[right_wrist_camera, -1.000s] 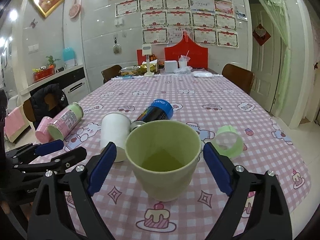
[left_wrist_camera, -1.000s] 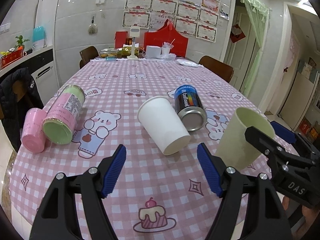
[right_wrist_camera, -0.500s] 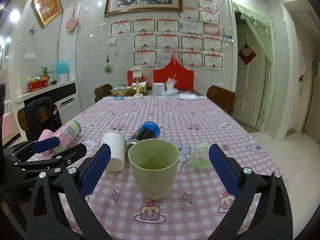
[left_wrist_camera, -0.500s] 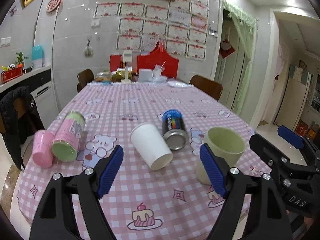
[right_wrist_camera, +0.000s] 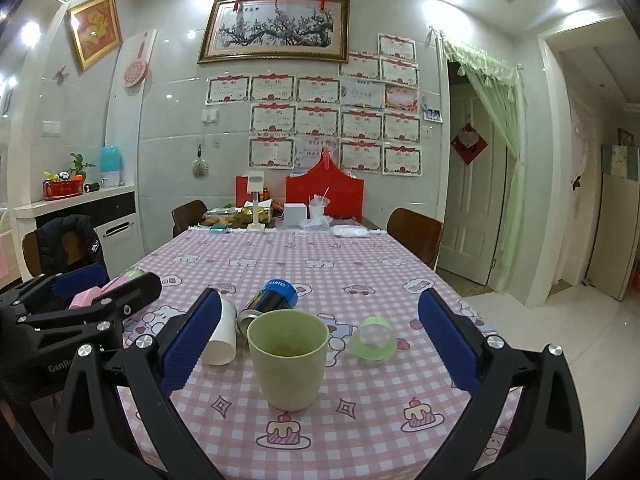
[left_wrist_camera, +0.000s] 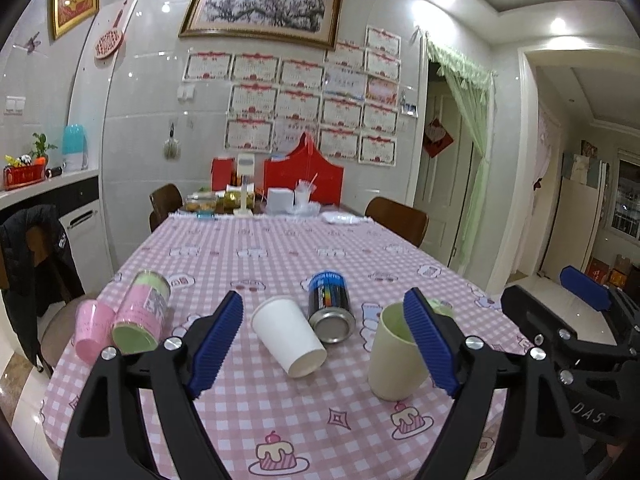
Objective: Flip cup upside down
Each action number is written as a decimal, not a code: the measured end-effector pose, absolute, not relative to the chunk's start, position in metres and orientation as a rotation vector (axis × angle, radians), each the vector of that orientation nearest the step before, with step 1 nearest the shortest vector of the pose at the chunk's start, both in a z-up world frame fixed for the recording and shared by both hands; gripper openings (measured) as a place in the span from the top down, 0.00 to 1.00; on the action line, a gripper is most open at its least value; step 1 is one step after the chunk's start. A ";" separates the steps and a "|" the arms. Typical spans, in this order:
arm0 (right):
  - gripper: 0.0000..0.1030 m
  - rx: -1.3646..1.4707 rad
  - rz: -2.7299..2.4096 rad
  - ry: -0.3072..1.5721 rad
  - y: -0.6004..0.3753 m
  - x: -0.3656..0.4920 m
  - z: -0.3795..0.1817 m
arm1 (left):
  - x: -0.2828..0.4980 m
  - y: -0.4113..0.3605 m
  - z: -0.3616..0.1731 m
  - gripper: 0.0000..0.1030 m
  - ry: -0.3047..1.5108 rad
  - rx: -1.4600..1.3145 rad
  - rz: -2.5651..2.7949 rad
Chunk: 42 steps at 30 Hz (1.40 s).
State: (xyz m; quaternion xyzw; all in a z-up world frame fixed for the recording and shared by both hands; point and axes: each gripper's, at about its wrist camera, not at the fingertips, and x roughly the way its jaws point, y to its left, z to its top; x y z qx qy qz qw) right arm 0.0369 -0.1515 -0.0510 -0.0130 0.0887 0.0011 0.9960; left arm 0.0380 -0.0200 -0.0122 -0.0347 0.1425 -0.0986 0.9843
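Upright, green cup (right_wrist_camera: 287,358) near the table edge (right_wrist_camera: 400,456), right tool (right_wrist_camera: 320,344) wide apart, left tool (left_wrist_camera: 326,344) wide too

Left wrist view. Left gripper (left_wrist_camera: 323,344) in the foreground, jaws spread wide, nothing between the blue pads (left_wrist_camera: 216,344). Right gripper (left_wrist_camera: 560,308) enters from the right edge, its jaws parted too and off the table.

Green cup (left_wrist_camera: 394,354) stands upright, mouth up, on the pink checked tablecloth (left_wrist_camera: 280,412) — partly hidden behind the left gripper's right-hand pad. No finger touches it.

Others, all lying on their sides:
- white paper cup (left_wrist_camera: 289,336), mouth toward the camera
- dark can (left_wrist_camera: 331,306), just beside the paper cup on its right
- pink-and-green canister (left_wrist_camera: 142,318) near the left table edge, a pink cup (left_wrist_camera: 91,330) touching it

Far end of table is cluttered — details too small to tell.
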 end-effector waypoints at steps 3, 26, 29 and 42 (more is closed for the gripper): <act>0.08 -0.028 -0.011 0.152 -0.150 0.033 -0.049 | 0.034 -0.021 -0.008 0.16 0.247 -0.045 -0.166; 0.08 -0.017 -0.075 0.135 -0.150 0.028 -0.062 | 0.033 -0.030 -0.014 0.16 0.182 -0.010 -0.166; 0.08 -0.018 -0.073 0.137 -0.149 0.027 -0.062 | 0.033 -0.029 -0.015 0.16 0.183 -0.011 -0.165; 0.08 -0.021 -0.075 0.139 -0.149 0.027 -0.063 | 0.034 -0.028 -0.017 0.16 0.181 -0.006 -0.160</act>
